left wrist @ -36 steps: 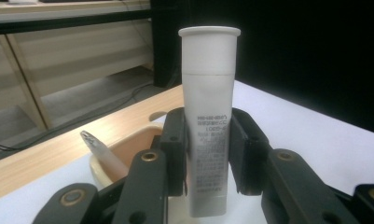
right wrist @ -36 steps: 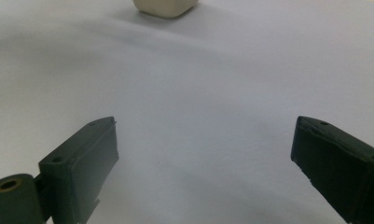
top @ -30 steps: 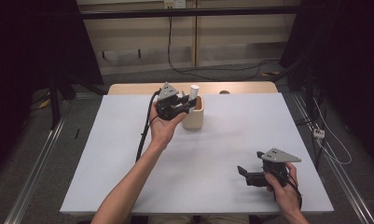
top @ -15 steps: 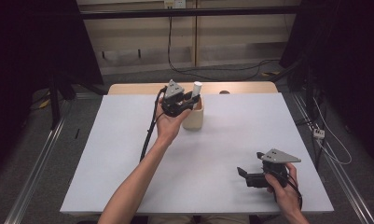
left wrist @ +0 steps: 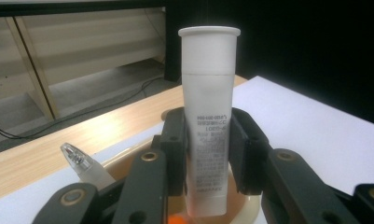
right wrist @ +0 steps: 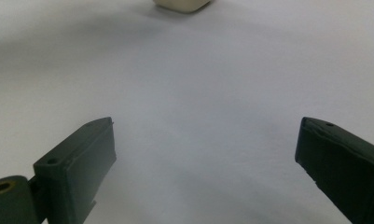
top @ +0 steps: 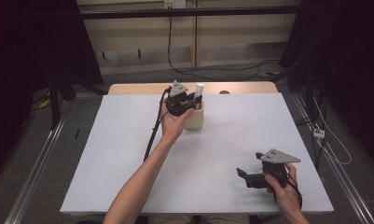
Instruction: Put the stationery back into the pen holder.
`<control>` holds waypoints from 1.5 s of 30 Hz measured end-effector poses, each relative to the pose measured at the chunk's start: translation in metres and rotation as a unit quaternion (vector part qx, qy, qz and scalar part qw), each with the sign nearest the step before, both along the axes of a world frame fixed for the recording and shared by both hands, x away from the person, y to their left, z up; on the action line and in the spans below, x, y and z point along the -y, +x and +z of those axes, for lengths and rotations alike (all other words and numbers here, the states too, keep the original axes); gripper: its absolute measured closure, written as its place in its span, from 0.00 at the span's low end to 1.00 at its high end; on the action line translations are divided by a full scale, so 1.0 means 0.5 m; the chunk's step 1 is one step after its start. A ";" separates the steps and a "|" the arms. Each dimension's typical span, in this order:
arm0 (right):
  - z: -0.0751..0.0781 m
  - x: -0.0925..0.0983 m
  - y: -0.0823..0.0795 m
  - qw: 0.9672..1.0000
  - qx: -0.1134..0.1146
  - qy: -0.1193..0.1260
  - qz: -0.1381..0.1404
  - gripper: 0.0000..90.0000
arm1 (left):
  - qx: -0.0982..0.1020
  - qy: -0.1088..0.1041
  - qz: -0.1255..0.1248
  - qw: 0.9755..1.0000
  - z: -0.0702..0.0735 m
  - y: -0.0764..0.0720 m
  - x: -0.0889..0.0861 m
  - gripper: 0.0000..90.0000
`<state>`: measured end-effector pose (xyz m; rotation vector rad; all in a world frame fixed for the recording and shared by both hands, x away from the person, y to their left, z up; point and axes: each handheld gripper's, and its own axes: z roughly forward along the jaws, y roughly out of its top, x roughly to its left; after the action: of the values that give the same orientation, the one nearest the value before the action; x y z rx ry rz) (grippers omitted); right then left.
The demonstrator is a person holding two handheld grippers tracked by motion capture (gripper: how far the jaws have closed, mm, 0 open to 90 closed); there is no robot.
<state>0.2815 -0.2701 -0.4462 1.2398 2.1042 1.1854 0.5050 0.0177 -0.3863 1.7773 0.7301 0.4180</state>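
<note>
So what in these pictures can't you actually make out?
- Bottom of the white tube, left gripper view: the left claw clamped on it and the cup rim hide whether it touches the cup's floor.
- Print on the tube: too small and blurred to read.
- Clear-tipped item in the cup: its lower part is hidden by the claw.
- Cup, right gripper view: cut off by the top edge, above the open right claw.
</note>
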 end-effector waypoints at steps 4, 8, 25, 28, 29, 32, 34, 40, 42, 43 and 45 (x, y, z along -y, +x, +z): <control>0.001 0.001 0.000 1.000 0.002 -0.001 -0.001 0.05 | -0.001 -0.003 0.004 1.000 -0.004 0.002 0.002 0.77; 0.003 0.003 0.001 1.000 0.003 0.001 -0.004 0.05 | 0.008 0.003 0.002 1.000 -0.002 -0.001 0.007 0.75; 0.000 0.002 0.002 1.000 0.003 0.002 0.001 0.05 | -0.011 0.025 0.033 0.999 0.013 -0.001 -0.015 0.20; 0.000 0.002 0.003 1.000 0.003 0.004 0.001 0.05 | -0.013 0.036 0.036 0.999 0.014 -0.002 -0.020 0.15; 0.000 0.002 0.003 1.000 0.004 0.004 0.001 0.05 | -0.011 0.038 0.037 0.999 0.014 -0.003 -0.022 0.13; 0.000 0.002 0.003 1.000 0.005 0.004 0.000 0.05 | -0.022 0.028 0.033 0.999 0.016 -0.005 -0.031 0.10; 0.000 0.002 0.003 1.000 0.005 0.003 0.000 0.05 | -0.027 0.030 0.032 0.999 0.016 -0.008 -0.035 0.09; 0.000 0.002 0.002 1.000 0.005 0.001 0.002 0.05 | -0.023 0.034 0.034 0.999 0.023 -0.021 -0.050 0.07; -0.001 0.002 0.003 1.000 0.004 0.000 0.003 0.05 | -0.003 0.057 0.033 0.998 0.030 -0.031 -0.050 0.06; -0.001 0.002 0.003 1.000 0.004 0.000 0.003 0.05 | 0.009 0.068 0.028 0.997 0.034 -0.039 -0.052 0.06; -0.002 0.003 0.003 1.000 0.004 -0.002 0.002 0.05 | 0.012 0.069 0.020 0.997 0.038 -0.049 -0.059 0.06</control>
<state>0.2830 -0.2716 -0.4474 1.2277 2.1018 1.1860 0.4805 0.0473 -0.3671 1.8857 0.7351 0.5267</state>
